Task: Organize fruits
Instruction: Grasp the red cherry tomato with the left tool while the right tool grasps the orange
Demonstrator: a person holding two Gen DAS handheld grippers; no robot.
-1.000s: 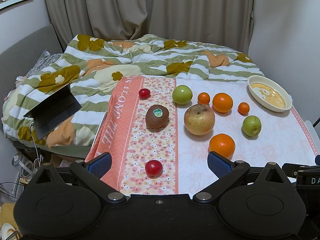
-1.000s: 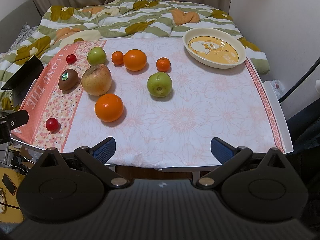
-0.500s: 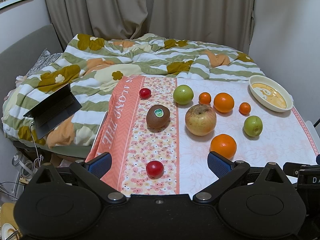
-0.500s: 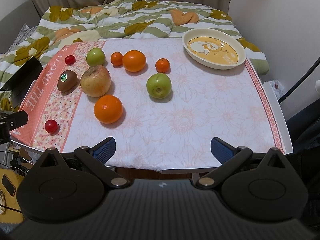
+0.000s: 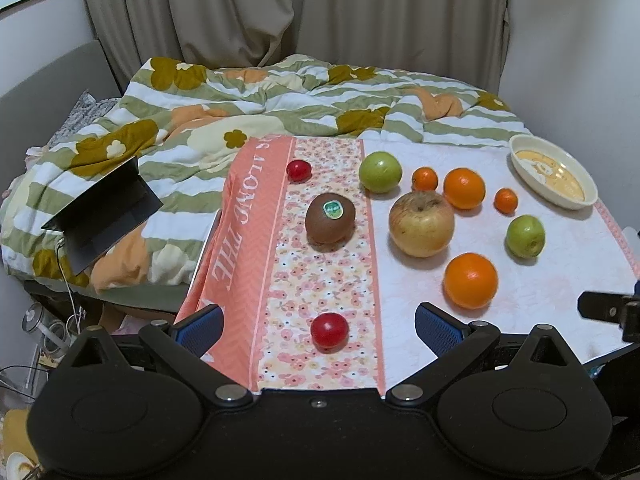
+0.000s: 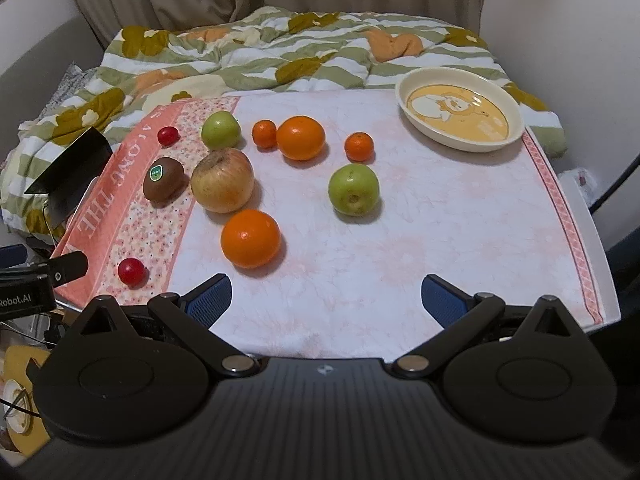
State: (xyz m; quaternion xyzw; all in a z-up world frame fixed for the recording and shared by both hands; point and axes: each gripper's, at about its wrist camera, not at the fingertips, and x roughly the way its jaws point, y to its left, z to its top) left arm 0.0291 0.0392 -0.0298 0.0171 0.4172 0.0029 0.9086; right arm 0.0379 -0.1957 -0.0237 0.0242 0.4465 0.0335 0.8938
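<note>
Both pairs of tongs hang at the near edge of the table, spread wide and holding nothing. The left gripper (image 5: 319, 329) has its blue pads on either side of a small red tomato (image 5: 329, 330), which lies on the flowered strip of the cloth (image 5: 320, 280) just ahead of the tips, touching neither pad. The right gripper (image 6: 326, 299) faces bare pale cloth; the nearest fruit to it is a large orange (image 6: 251, 238), just beyond its left finger.

Further out from the left tongs sits a brown kiwi (image 5: 330, 218) with a green sticker, and to its right a big yellowish apple (image 5: 421, 224) (blotched and a bit dull-skinned). Beyond the right tongs, roughly straight ahead, a green apple (image 6: 353, 189) stands alone on the cloth.

Past these runs a loose back row: a second red tomato (image 5: 299, 170) on the flowered strip, another green apple (image 5: 380, 171), a small mandarin (image 5: 425, 179) touching or nearly touching a second large orange (image 5: 464, 188), and a further mandarin (image 5: 506, 200) on its own to the right.

Farthest from the right tongs, off to their right at the far corner, rests a cream dish (image 6: 516, 128) with a yellow cartoon picture inside, holding no fruit. Behind the table a striped, flowered quilt (image 6: 280, 52) lies rumpled.
</note>
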